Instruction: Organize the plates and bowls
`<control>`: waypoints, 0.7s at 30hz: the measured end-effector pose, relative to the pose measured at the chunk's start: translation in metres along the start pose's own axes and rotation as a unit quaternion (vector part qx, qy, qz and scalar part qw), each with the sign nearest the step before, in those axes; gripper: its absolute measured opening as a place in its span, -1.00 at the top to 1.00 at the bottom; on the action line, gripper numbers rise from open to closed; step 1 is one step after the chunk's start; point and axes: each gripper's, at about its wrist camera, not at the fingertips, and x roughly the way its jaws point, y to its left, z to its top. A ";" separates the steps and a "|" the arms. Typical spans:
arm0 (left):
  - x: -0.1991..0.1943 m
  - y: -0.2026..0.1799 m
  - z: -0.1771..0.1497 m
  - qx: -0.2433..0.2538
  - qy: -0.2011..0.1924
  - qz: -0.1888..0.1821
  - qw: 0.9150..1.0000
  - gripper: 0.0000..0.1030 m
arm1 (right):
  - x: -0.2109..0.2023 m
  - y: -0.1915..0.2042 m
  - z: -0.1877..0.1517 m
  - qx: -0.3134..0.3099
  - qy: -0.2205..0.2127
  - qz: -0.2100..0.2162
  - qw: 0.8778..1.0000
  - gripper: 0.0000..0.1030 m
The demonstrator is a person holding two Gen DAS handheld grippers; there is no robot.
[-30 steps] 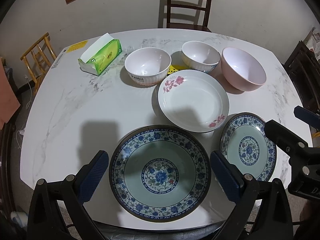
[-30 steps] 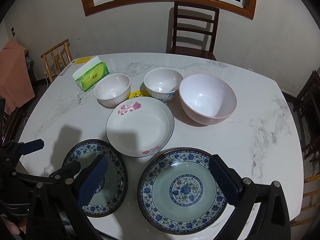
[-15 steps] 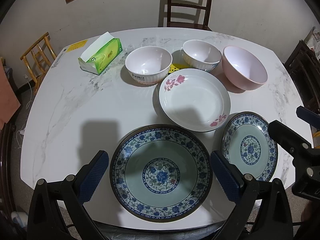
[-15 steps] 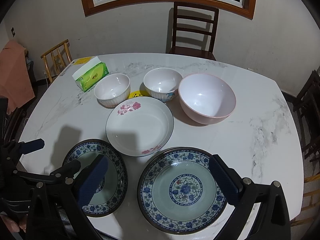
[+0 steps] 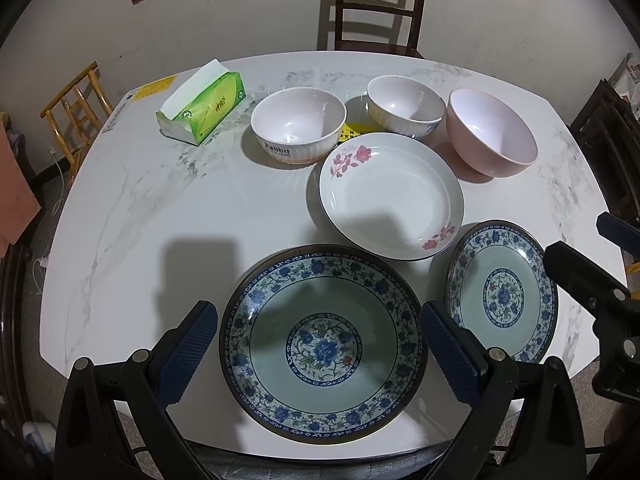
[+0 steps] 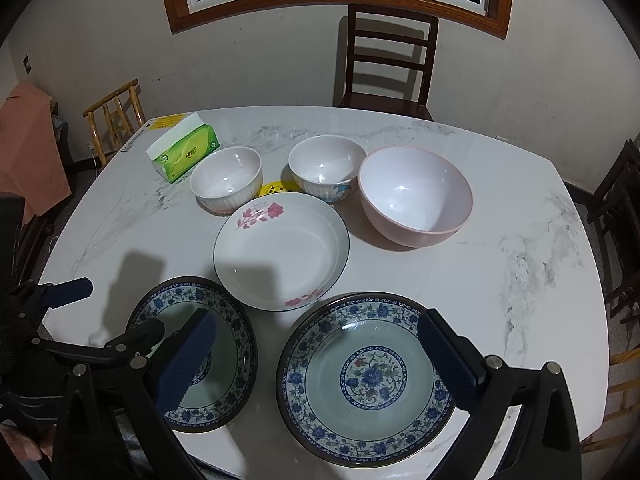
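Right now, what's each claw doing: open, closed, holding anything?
Left claw: open, holding nothing.
Right claw: open, holding nothing.

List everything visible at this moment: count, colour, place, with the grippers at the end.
blue-patterned plates: 2, blue and pale green, near table edge, side by side
floral plate: 1, white with pink flowers, table middle
ribbed bowls: 2, white, behind the floral plate
pink bowl: 1, pink, right of the ribbed bowls
tissue pack: 1, green, far left of table
table: 1, white marble
chairs: at least 2, dark and light wood, by the wall
left gripper: 1, black with blue pads, open
right gripper: 1, same, open
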 end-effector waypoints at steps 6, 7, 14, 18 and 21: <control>0.000 0.000 0.001 -0.001 0.002 -0.001 1.000 -0.95 | -0.003 0.000 -0.001 0.001 -0.003 0.000 1.000 -1.00; 0.000 0.000 0.001 -0.001 0.001 -0.001 1.000 -0.95 | -0.003 0.000 -0.001 0.002 -0.005 0.000 1.000 -1.00; 0.000 0.000 0.001 0.000 0.001 0.000 1.000 -0.95 | -0.005 -0.001 -0.002 0.001 -0.006 0.003 1.000 -1.00; 0.001 0.002 0.002 0.000 0.004 0.002 1.000 -0.95 | -0.005 -0.001 -0.002 0.002 -0.005 0.002 1.000 -1.00; 0.001 0.002 0.002 0.000 0.004 0.002 1.000 -0.95 | -0.005 -0.001 -0.003 0.003 -0.005 0.004 1.000 -1.00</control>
